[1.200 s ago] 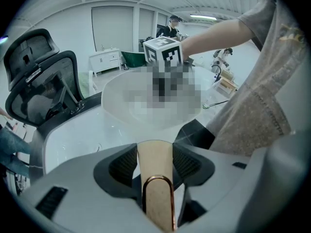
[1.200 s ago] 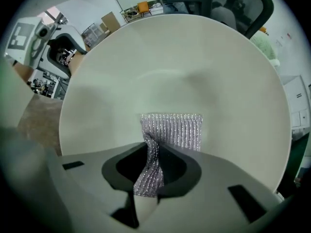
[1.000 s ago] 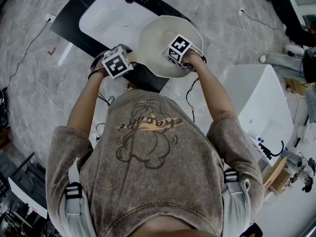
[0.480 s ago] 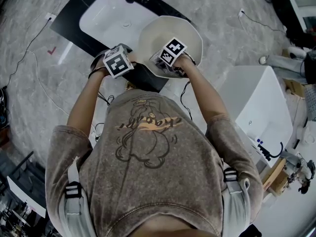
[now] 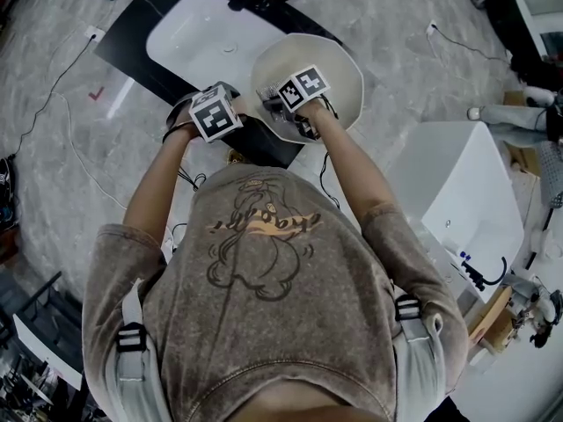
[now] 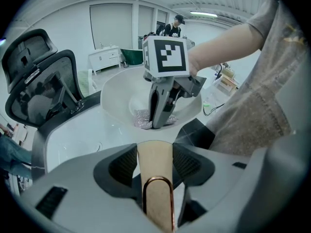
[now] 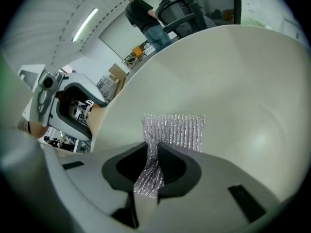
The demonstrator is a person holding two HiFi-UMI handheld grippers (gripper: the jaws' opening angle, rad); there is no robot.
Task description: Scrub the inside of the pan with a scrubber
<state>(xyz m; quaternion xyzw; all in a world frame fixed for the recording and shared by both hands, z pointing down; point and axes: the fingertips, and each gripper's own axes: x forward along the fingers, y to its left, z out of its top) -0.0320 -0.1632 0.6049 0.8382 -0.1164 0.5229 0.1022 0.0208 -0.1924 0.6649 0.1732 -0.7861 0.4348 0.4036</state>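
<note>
Two grips, both firm: nearest me, my left gripper [image 6: 154,165] is clamped on the smooth tan handle [image 6: 154,149] of the pan [image 6: 116,93], with a copper loop [image 6: 157,178] set into it. My right gripper [image 7: 151,166] pinches a silvery, ribbed mesh scrubber [image 7: 177,130], its free flap lying against the pan's matte cream, bowl-shaped wall. Only the left gripper view shows the scrubber low inside the pan; the head view alone shows a glossy white basin [image 5: 193,33] beyond

the right gripper [image 7: 151,155] has swept the scrubber [image 7: 177,130] leftward across the pan [image 7: 243,81], rolling.
</note>
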